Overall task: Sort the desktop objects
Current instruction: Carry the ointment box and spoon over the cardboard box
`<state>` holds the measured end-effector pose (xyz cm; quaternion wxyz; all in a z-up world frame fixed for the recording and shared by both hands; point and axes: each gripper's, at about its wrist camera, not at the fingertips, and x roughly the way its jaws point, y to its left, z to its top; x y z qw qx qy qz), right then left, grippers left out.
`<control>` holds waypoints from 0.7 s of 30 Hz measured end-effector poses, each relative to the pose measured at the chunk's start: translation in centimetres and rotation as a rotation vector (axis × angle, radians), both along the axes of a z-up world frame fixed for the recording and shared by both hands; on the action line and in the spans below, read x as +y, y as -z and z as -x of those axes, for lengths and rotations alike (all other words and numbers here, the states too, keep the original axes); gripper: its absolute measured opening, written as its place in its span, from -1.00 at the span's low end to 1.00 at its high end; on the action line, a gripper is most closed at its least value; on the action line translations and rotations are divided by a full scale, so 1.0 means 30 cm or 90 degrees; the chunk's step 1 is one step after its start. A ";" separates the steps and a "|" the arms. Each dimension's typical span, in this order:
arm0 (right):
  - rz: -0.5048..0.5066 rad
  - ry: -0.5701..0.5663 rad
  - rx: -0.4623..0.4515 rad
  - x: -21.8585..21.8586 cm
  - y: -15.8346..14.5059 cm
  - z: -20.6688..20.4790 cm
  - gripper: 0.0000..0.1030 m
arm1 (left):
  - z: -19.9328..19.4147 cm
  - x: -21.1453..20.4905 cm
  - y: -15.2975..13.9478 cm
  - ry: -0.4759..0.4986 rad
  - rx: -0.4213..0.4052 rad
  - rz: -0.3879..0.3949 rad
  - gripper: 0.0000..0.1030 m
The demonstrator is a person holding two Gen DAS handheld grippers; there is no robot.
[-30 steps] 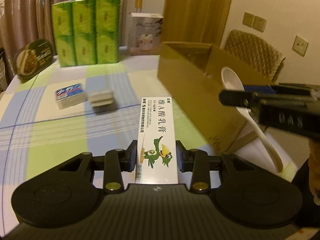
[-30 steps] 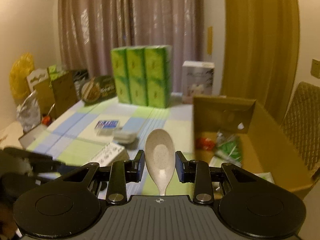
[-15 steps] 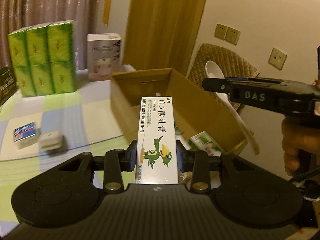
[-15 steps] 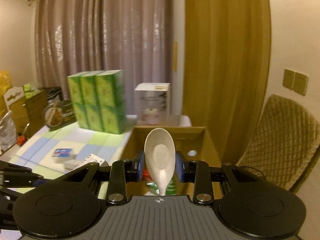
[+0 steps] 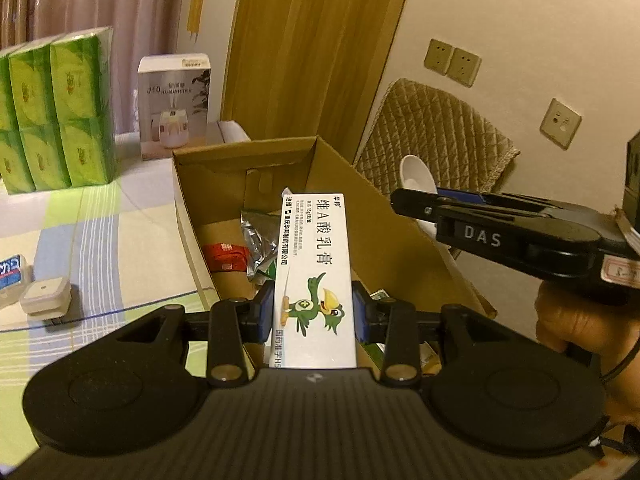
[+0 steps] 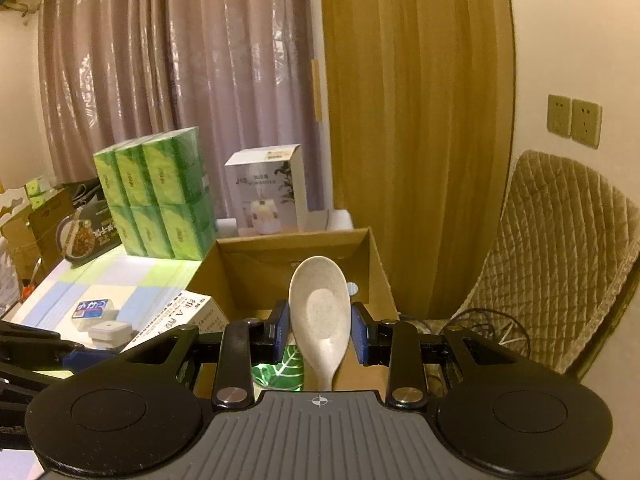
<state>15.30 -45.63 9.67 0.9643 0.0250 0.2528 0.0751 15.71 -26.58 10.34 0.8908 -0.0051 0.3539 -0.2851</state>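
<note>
Jaws of left gripper [image 5: 313, 316]: closed on white ointment carton [image 5: 314, 276], gripped across its lower part, printed face with green bird up, long axis pointing forward. Carton held above open cardboard box [image 5: 188, 200], far end over box interior. Jaws of right gripper [image 6: 320, 334]: closed on speckled beige spoon [image 6: 319, 312], pads at the sides of the bowl where it narrows to the handle, bowl upward and forward, handle running back toward the gripper body. Spoon held above the same cardboard box [image 6: 376, 264], near its right wall. Right gripper [image 5: 414, 202] also visible in left wrist view, at the right, beyond the box's right wall, spoon bowl [image 5: 418, 174] showing behind its tip; holding hand [image 5: 568, 320] below it.

Box contents: red packet [image 5: 224, 256], silver foil pouch [image 5: 258, 236], green leaf-print packet [image 6: 280, 370].

On checked table [image 5: 100, 240], left of box: small white adapter-like block [image 5: 46, 294], blue-labelled pack [image 5: 12, 276] just beside it. Toward the back: green tissue multipack [image 5: 56, 108], white humidifier carton [image 5: 174, 106]. Quilted chair [image 6: 560, 248] right of box, near the wall.
</note>
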 end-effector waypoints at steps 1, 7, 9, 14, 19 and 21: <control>-0.002 0.000 0.001 -0.002 0.003 -0.005 -0.43 | -0.007 -0.004 0.006 -0.002 0.002 -0.002 -0.36; -0.009 -0.001 0.007 -0.008 0.019 -0.017 -0.43 | -0.032 -0.027 0.036 -0.005 0.012 -0.014 -0.36; -0.009 -0.002 0.009 -0.007 0.020 -0.022 -0.43 | -0.037 -0.037 0.045 -0.006 0.014 -0.017 -0.36; -0.006 -0.003 0.008 -0.015 0.016 -0.020 -0.43 | -0.042 -0.038 0.054 -0.019 0.007 -0.029 -0.29; -0.006 -0.003 0.008 -0.015 0.015 -0.012 -0.43 | -0.025 -0.022 0.049 -0.014 -0.010 -0.048 -0.29; -0.005 -0.005 0.007 -0.009 0.012 -0.010 -0.43 | -0.016 -0.007 0.044 -0.017 -0.012 -0.045 -0.29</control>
